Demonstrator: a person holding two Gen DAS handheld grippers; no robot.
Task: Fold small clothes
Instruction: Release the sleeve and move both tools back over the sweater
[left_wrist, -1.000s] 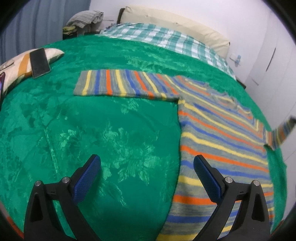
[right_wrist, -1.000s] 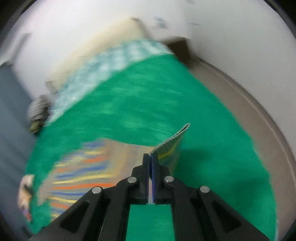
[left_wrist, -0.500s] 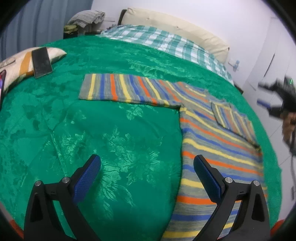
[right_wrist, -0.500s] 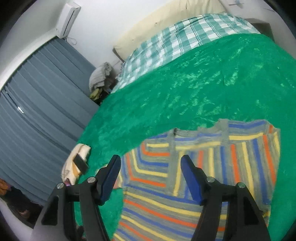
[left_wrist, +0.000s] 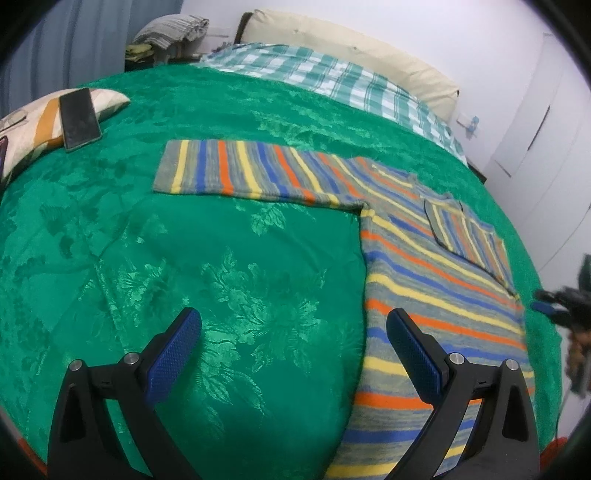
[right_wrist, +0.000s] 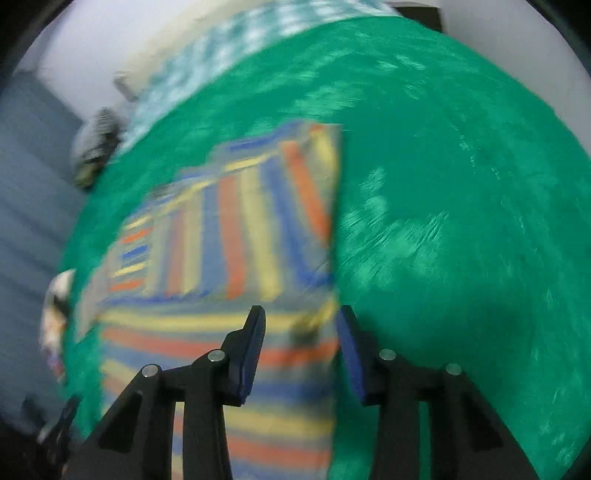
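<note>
Left wrist view: looking low across the green floral bedspread (left_wrist: 229, 258) toward the headboard.
Right wrist view: blurring, tilting down near the striped knitted sweater (right_wrist: 236, 236).
Shared: sweater, bedspread.

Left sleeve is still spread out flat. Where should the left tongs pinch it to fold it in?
Pinch the cuff end of the left sleeve, at its gray edge on the far left. It lies flat on the green bedspread with that end free, so bring the open left tongs in low from the left.

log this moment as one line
sweater flat on bed | one sleeve folded in | left claw open | right claw open, empty
</note>
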